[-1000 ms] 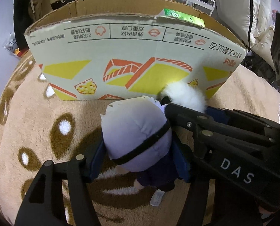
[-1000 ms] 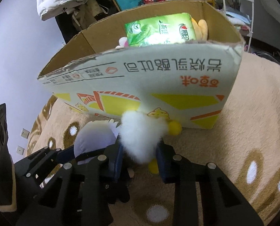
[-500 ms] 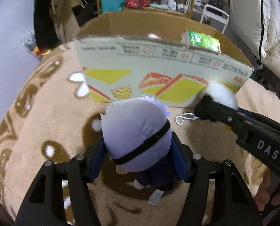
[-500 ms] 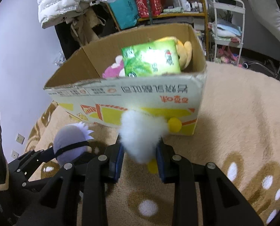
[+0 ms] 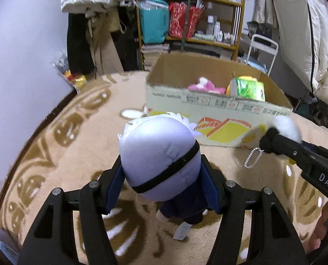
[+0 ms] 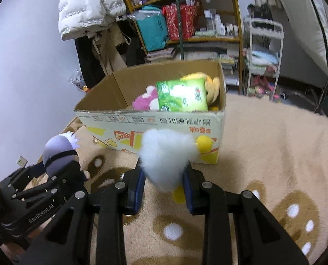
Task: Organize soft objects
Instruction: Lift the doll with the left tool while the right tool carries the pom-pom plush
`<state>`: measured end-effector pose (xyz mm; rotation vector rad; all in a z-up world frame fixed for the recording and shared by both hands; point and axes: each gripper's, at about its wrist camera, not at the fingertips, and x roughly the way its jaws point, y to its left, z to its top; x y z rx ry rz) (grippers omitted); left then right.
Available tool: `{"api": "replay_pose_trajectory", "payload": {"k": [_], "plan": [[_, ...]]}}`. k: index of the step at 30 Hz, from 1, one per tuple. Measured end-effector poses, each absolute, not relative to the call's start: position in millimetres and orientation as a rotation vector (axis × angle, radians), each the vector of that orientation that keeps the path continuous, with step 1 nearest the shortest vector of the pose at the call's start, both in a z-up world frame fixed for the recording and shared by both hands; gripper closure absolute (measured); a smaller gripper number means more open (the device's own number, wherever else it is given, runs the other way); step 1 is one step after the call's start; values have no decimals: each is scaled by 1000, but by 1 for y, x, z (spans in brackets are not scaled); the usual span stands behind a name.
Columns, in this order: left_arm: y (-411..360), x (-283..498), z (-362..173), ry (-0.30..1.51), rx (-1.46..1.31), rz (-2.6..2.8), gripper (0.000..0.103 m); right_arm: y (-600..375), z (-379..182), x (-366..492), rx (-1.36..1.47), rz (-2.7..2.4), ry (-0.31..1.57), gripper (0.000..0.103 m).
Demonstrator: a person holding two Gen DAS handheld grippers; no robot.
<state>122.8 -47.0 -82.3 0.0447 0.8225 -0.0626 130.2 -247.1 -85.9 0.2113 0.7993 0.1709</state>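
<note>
My left gripper is shut on a plush doll with a pale lilac head, black blindfold band and dark body, held above the rug in front of the cardboard box. The doll also shows in the right wrist view. My right gripper is shut on a fluffy white plush with yellow parts and a ball chain, held in front of the box. The white plush also shows in the left wrist view. The box holds a pink plush, a green pack and a yellow plush.
The box stands on a beige rug with brown and white patterns. Behind it are a wooden shelf with bags and bottles, hanging coats and a white trolley. A white duvet hangs at the right.
Both grippers have risen and pulled back from the box's front wall with their plush toys. The box's inside and the shelf behind it have come into view.
</note>
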Motion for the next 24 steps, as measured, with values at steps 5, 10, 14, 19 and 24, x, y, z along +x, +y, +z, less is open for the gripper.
{"api": "replay_pose_trajectory", "payload": {"k": [5,10,14,19,24], "plan": [[-43,105,-62,735,78,-25,40,-245,-61,114,183,157,709,71],[-46,89,-40,643,90,-14,40,-240,-40,101,147,145,623,71],[-44,83,-22,581,84,-21,40,-241,-24,94,144,147,562,71],[-44,83,0,513,65,-29,40,-246,-7,96,136,139,500,71],[-46,93,21,459,71,-40,40,-254,7,105,152,136,450,71]]}}
